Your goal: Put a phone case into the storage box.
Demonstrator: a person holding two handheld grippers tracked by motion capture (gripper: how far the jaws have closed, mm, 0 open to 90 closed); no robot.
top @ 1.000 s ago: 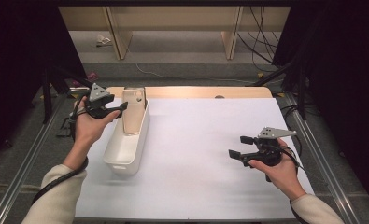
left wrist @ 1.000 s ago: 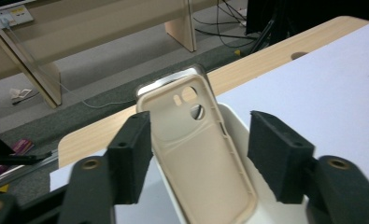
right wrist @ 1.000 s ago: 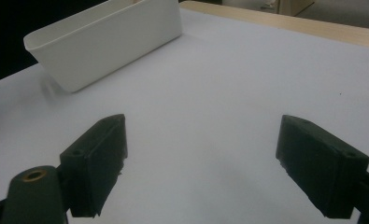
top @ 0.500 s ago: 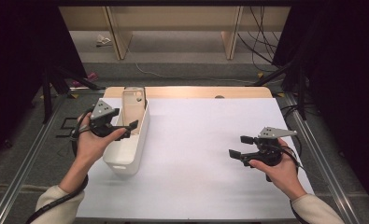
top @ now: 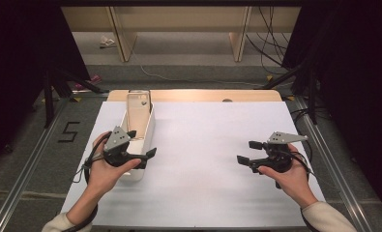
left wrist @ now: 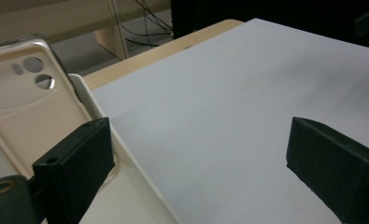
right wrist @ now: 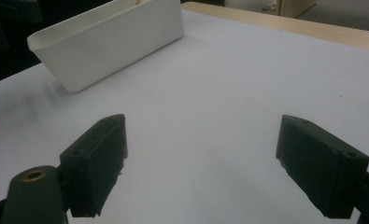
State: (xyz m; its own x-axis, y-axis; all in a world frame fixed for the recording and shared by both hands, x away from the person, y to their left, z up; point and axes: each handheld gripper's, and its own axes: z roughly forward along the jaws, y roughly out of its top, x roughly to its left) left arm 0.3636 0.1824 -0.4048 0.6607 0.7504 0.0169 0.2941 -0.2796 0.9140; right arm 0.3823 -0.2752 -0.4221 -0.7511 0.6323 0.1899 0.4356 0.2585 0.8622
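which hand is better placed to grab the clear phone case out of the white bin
Left. The left gripper, jaws just opened and empty, sits at the long white plastic bin holding the clear phone case. The right gripper is open too, but far across the white sheet.

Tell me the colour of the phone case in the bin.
Clear, see-through phone case, looking beige; clearest in the left gripper view.
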